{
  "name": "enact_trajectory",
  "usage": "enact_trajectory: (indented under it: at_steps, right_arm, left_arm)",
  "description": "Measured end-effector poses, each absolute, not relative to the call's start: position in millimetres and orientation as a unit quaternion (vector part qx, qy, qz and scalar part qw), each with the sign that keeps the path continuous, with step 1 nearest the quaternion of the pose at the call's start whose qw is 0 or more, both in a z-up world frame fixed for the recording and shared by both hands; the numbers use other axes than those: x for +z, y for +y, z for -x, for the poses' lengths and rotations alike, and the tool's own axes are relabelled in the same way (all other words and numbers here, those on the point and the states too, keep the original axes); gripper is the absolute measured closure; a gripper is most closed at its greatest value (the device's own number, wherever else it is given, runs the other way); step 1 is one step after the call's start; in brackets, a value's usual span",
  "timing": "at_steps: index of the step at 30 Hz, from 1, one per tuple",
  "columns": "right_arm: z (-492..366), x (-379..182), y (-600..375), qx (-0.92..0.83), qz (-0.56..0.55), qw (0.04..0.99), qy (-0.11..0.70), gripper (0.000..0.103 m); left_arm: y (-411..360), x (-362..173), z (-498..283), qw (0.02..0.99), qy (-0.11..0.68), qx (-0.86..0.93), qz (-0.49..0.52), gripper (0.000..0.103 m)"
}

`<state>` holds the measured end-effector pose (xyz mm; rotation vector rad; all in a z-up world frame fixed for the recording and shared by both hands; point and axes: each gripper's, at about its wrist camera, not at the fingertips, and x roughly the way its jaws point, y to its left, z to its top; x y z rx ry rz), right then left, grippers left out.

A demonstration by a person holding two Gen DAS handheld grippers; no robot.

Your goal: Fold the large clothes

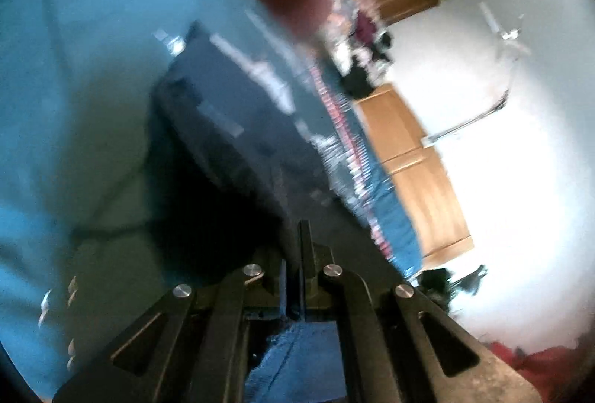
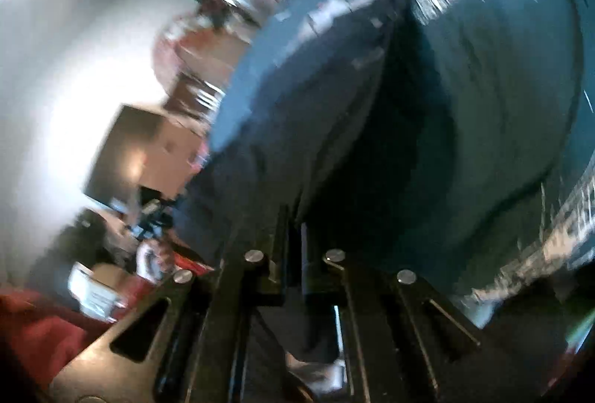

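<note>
A large dark navy garment point(image 1: 230, 128) hangs in the left wrist view, blurred, in front of a teal-blue cloth surface point(image 1: 74, 68). My left gripper point(image 1: 297, 247) is shut on a dark fold of the garment, and blue hem cloth point(image 1: 297, 358) shows between its arms. In the right wrist view the same dark garment point(image 2: 427, 128) fills the right side, with a lighter blue part point(image 2: 297, 68) above. My right gripper point(image 2: 295, 228) is shut on the garment's edge. Both views are motion-blurred.
A wooden cabinet point(image 1: 412, 157) and a white wall point(image 1: 520, 142) are at the right of the left view. A cardboard box point(image 2: 141, 150), clutter and a red cloth point(image 2: 33, 328) are at the left of the right view.
</note>
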<state>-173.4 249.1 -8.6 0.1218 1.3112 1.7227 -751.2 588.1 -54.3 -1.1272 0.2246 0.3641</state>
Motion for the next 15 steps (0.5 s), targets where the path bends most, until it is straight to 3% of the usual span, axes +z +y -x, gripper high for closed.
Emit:
enact_trajectory:
  at_steps: [4, 10, 13, 15]
  right_arm:
    - [153, 13, 286, 0.712, -0.083, 0.462, 0.522, 0.1]
    - [91, 37, 399, 0.709, -0.088, 0.484, 0.506, 0.1]
    - [56, 26, 467, 0.692, -0.068, 0.504, 0.513, 0.1]
    - [39, 8, 512, 0.665, -0.024, 0.532, 0.524, 0.094]
  left_arm:
    - [633, -29, 731, 0.829, 0.065, 0.163, 0.531, 0.101]
    - [744, -14, 660, 0.829, 0.079, 0.193, 0.519, 0.096]
    - [814, -41, 620, 0.808, 0.115, 0.224, 0.533, 0.083]
    - [862, -77, 596, 0.773, 0.169, 0.269, 0.549, 0.061]
